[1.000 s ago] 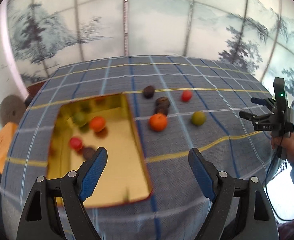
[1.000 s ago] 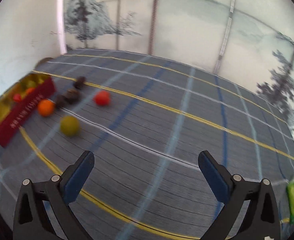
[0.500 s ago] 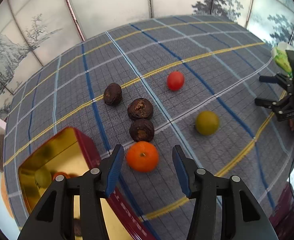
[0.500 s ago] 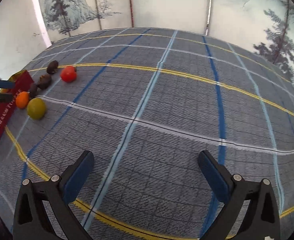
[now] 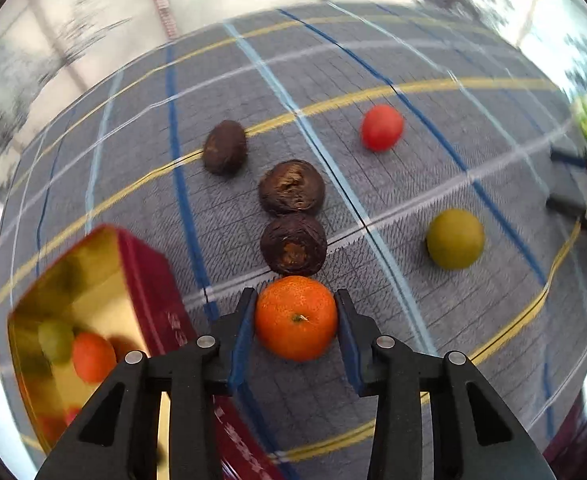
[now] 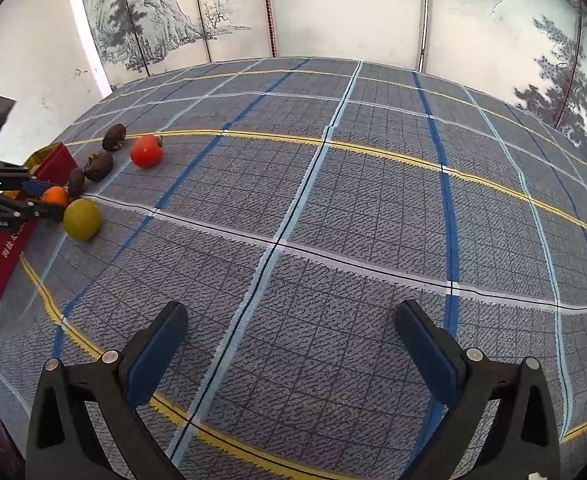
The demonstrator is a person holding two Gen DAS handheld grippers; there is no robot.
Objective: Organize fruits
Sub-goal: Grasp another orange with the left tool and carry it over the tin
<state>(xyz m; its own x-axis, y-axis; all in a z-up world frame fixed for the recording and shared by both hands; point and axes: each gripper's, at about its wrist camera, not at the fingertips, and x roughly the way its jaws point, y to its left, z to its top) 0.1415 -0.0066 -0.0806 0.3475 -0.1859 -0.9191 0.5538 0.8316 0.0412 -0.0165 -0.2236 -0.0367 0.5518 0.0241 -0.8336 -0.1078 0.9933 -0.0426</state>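
Left hand-held gripper [image 5: 295, 316] low in the centre of the left wrist frame, blue pads [image 5: 240, 332] pressed against both sides of the orange mandarin [image 5: 295, 317], grasping it on the plaid tabletop [image 5: 393, 184]. Directly above the mandarin, and touching it, a dark wrinkled fruit [image 5: 293, 244]; above that a second dark fruit [image 5: 292, 187], the two touching; a third dark fruit [image 5: 225, 146] apart, toward the upper left. Red tomato-like fruit [image 5: 381, 127] in the upper right of centre, well apart from the rest. Green round fruit [image 5: 455, 238] at the right, near nothing but the cloth. Red tin with a gold interior [image 5: 149, 280] at the lower left, just beside the left finger, holding an orange fruit [image 5: 93, 356] and a greenish fruit [image 5: 56, 339]; further contents blurred. Right hand-held gripper [image 6: 289, 342] at the bottom of the right wrist frame, fingers spread wide, released and holding nothing, over bare cloth. In that frame, at the far left edge, the same cluster: the mandarin [image 6: 55, 195] between the other gripper's fingers, the green fruit [image 6: 82, 219] just beside it, dark fruits [image 6: 99, 165] trailing upward, the red fruit [image 6: 146, 151] to their right, the red tin [image 6: 9, 248] along the left edge. Painted landscape screen [image 6: 333, 8] across the top, behind the tabletop.
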